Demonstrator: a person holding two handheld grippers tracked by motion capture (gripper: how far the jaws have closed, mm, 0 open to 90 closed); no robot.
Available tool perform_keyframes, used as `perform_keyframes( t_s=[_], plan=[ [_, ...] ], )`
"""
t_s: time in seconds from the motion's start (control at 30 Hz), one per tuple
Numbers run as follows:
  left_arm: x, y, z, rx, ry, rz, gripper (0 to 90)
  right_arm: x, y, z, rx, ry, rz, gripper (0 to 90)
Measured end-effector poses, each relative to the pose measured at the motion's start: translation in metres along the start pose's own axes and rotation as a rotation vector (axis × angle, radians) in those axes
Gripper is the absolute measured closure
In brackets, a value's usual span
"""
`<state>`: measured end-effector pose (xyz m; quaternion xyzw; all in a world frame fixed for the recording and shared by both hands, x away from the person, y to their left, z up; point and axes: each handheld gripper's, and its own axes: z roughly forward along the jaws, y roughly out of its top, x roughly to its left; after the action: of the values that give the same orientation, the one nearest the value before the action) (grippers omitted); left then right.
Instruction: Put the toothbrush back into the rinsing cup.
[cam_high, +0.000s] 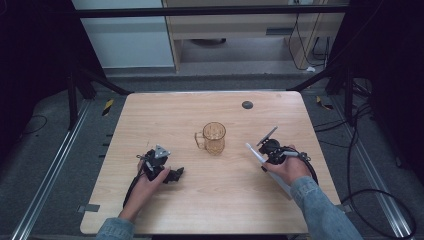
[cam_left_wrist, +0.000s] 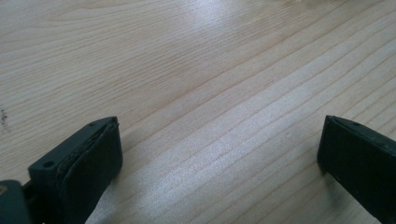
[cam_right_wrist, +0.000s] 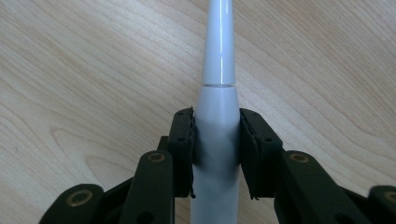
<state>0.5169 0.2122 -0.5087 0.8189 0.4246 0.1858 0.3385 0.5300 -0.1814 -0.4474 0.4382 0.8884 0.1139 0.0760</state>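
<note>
Slim white plastic electric toothbrush (cam_right_wrist: 215, 140), clamped at its tapered body between my right gripper's (cam_right_wrist: 215, 154) fingers (cam_right_wrist: 182, 149), neck projecting beyond them. I judge it light, stiff, slippery; the thicker handle grips best. Amber glass mug (cam_high: 214, 137) stands ahead. My left gripper (cam_left_wrist: 219, 158) gapes wide over bare wooden table (cam_left_wrist: 187, 70).

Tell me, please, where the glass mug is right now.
In the high view the glass mug stands mid-table, between the left tool and the right tool.
</note>
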Motion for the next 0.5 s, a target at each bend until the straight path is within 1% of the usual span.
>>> perform_keyframes(
  t_s=[0.07,0.1,0.13,0.17,0.23,0.27,0.33,0.37,0.4,0.43,0.47,0.5],
  plan=[
    [0.0,0.0,0.0,0.0,0.0,0.0,0.0,0.0,0.0,-0.001,0.0,0.002,0.007,67.4],
    [0.0,0.0,0.0,0.0,0.0,0.0,0.0,-0.001,0.0,-0.005,-0.004,-0.016,-0.017,67.5],
    [0.0,0.0,0.0,0.0,0.0,0.0,0.0,-0.001,0.0,-0.005,-0.004,-0.016,-0.017,67.5],
    [0.0,0.0,0.0,0.0,0.0,0.0,0.0,-0.001,0.001,-0.007,-0.003,-0.012,-0.011,67.5],
    [0.0,0.0,0.0,0.0,0.001,0.001,0.0,-0.002,0.002,-0.013,-0.012,-0.021,-0.014,67.5],
    [0.0,0.0,0.0,0.001,0.0,0.001,0.0,-0.002,0.004,-0.02,-0.024,-0.03,-0.016,67.5],
    [0.0,0.0,0.0,0.0,0.0,0.001,0.0,-0.003,0.005,-0.027,-0.042,-0.034,-0.016,67.5],
    [0.0,0.0,0.0,0.0,0.0,0.001,0.0,-0.003,0.005,-0.027,-0.042,-0.034,-0.016,67.5],
    [0.0,0.0,0.0,0.001,0.0,0.001,0.0,-0.004,0.008,-0.034,-0.067,-0.04,-0.007,67.4],
    [0.0,0.0,0.0,0.001,0.0,0.001,0.0,-0.004,0.008,-0.034,-0.067,-0.04,-0.007,67.4],
    [0.0,0.0,0.0,0.001,0.0,0.001,0.0,-0.006,0.01,-0.04,-0.104,-0.047,-0.003,67.5],
    [0.0,0.0,0.0,0.001,0.0,0.001,0.0,-0.007,0.012,-0.043,-0.124,-0.049,0.003,67.4]
  ],
)
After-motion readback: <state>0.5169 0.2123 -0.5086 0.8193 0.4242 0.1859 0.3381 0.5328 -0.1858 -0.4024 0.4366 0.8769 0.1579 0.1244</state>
